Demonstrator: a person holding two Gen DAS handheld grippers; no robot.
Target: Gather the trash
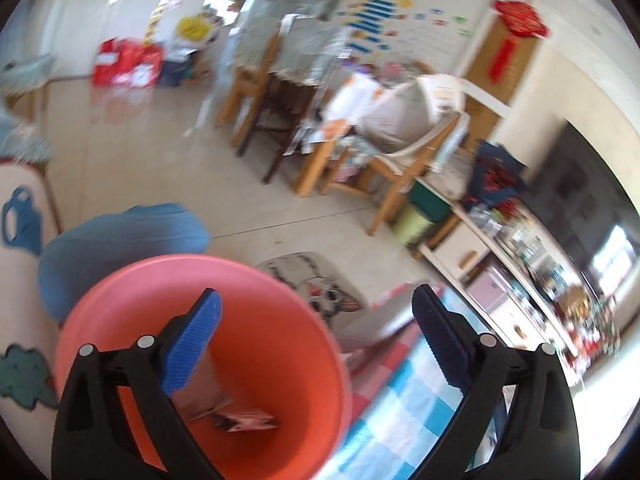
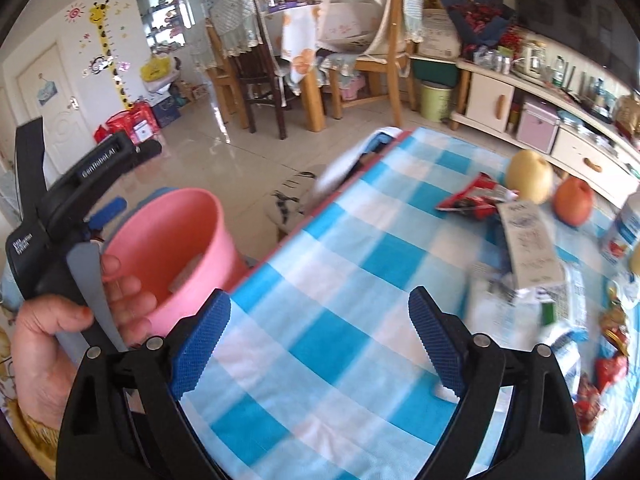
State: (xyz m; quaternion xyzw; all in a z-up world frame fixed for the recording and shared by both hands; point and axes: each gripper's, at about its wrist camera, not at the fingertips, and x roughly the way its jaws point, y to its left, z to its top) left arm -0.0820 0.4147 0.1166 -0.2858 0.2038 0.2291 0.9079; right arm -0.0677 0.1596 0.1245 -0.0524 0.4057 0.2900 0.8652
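Covering the table, a blue-checked cloth (image 2: 320, 320) meets glossy tiled floor (image 2: 208, 160).

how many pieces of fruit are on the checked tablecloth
2 clearly: a yellow pear at the far side, and a red-orange apple just right of it. A yellowish sliver at the right edge may be a third, cut off by the frame.
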